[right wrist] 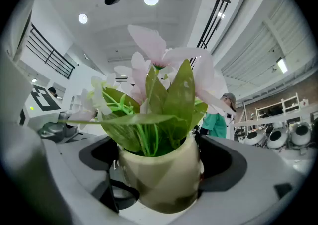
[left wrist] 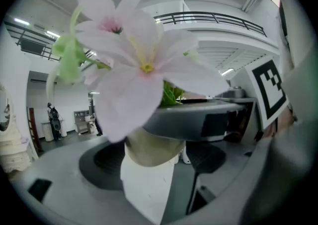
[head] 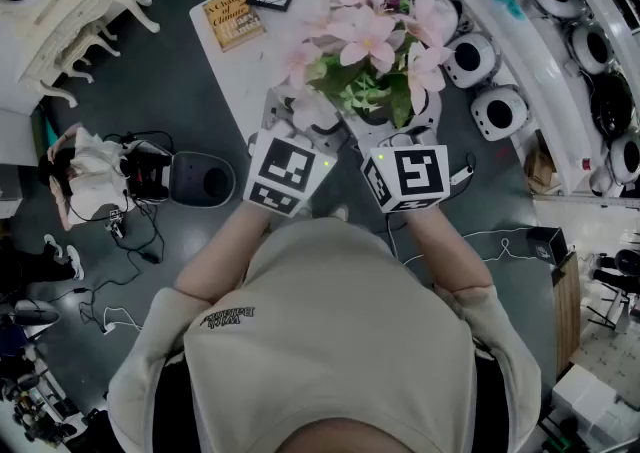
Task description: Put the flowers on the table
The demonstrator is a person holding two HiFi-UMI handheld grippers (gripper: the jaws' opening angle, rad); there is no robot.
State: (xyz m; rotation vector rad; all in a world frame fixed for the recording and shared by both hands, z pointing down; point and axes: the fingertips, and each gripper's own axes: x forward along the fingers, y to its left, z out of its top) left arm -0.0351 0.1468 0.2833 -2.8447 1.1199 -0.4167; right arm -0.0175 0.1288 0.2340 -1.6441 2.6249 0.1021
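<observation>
1. Head view: the flowers [head: 365,36], pink with green foliage, stand in a pale pot [head: 378,123] over the near edge of the white table [head: 255,76]. The left gripper [head: 303,119] and right gripper [head: 398,126] flank the pot, and the blooms cover their tips. A book [head: 233,18] lies farther along the table.
2. Left gripper view: the pot's rounded base fills the gap between these jaws, with a pad against each side. The table shows below, but whether the pot touches it is unclear.
3. Right gripper view: the jaws are spread wide and clamped on the pot, which holds broad green leaves [right wrist: 171,105].
</observation>
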